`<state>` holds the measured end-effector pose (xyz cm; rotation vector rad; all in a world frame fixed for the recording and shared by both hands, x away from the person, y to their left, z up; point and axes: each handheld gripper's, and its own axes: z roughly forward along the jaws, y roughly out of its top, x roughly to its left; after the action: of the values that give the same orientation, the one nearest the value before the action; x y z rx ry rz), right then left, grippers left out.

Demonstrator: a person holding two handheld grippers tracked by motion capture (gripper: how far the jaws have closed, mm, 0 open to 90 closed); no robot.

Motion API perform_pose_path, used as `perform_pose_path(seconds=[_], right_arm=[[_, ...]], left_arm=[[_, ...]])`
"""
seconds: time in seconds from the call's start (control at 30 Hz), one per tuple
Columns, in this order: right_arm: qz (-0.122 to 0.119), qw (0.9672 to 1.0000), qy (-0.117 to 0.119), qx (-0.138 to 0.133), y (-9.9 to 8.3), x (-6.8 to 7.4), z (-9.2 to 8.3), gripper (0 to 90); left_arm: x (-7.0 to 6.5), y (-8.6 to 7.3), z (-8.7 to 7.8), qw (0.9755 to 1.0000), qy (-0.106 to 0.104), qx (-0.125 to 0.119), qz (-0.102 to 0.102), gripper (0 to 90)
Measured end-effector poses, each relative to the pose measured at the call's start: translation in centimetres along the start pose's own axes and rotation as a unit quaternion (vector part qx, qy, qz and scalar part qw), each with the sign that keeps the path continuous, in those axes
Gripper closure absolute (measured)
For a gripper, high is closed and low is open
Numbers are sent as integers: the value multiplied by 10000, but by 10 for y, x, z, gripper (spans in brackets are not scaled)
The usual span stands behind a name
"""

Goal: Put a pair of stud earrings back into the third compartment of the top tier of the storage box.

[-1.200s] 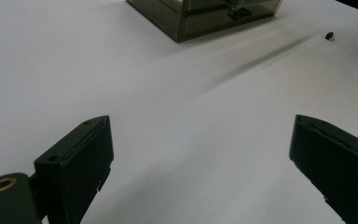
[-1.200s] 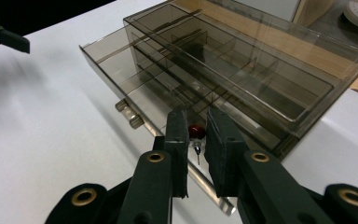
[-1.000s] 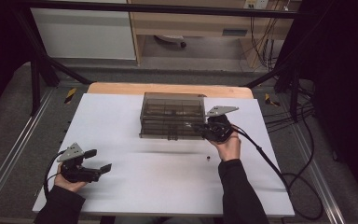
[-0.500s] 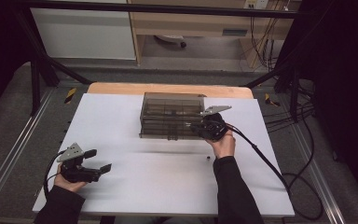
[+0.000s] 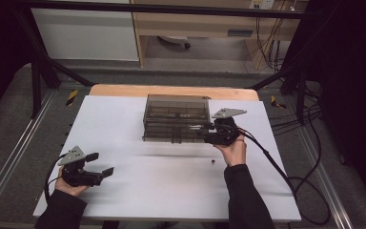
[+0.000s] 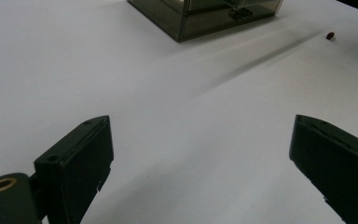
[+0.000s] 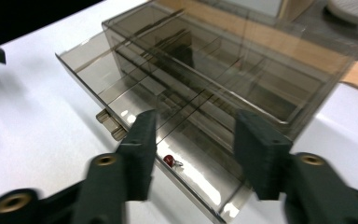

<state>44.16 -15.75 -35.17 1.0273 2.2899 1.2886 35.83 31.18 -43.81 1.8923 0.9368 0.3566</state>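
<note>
Moved: right gripper [image 5: 205, 132] is easing off the smoky translucent plastic drawer box [image 5: 174, 117], jaws half-open, empty.
Idle: left gripper [image 5: 102, 164] is hovering, jaws gaping wide.

White worktop [image 5: 124, 124] on wooden table, wood strip along far edge. Smoky clear drawer box [image 5: 174, 112] near far edge, approx centre, one drawer part open. Tiny dark-red item [image 5: 212, 161] nearer front edge, right of centre.

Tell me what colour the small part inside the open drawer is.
Dark red small part; the right gripper view shows it best.
</note>
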Motion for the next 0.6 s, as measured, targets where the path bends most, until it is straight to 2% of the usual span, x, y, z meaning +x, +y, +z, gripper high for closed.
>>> perform_pose_path(seconds=[0.07, 0.1, 0.13, 0.2, 0.3, 0.37, 0.6], right_arm=[[46, 10000, -71, -44, -1, 1, -7, 414], [87, 9999, -105, -78, -4, 2, -13, 355], [87, 9999, -105, -78, -4, 2, -13, 355], [140, 9996, -211, -103, -7, 3, -19, 274], [231, 9991, -329, -110, -14, 2, -25, 200], [318, 9987, -388, -95, -19, 0, -28, 168], [554, 9978, -370, 29, -40, -8, -31, 88]], left_arm=[[0, 0, 0, 10000, -3, -5, -3, 62], [0, 0, 0, 10000, -6, -5, -2, 62], [0, 0, 0, 10000, -4, -8, -1, 62], [0, 0, 0, 10000, -9, -4, -4, 62], [0, 0, 0, 10000, -10, 3, -1, 62], [0, 0, 0, 10000, -1, 4, -4, 62], [0, 0, 1, 10000, 8, 14, -25, 62]])
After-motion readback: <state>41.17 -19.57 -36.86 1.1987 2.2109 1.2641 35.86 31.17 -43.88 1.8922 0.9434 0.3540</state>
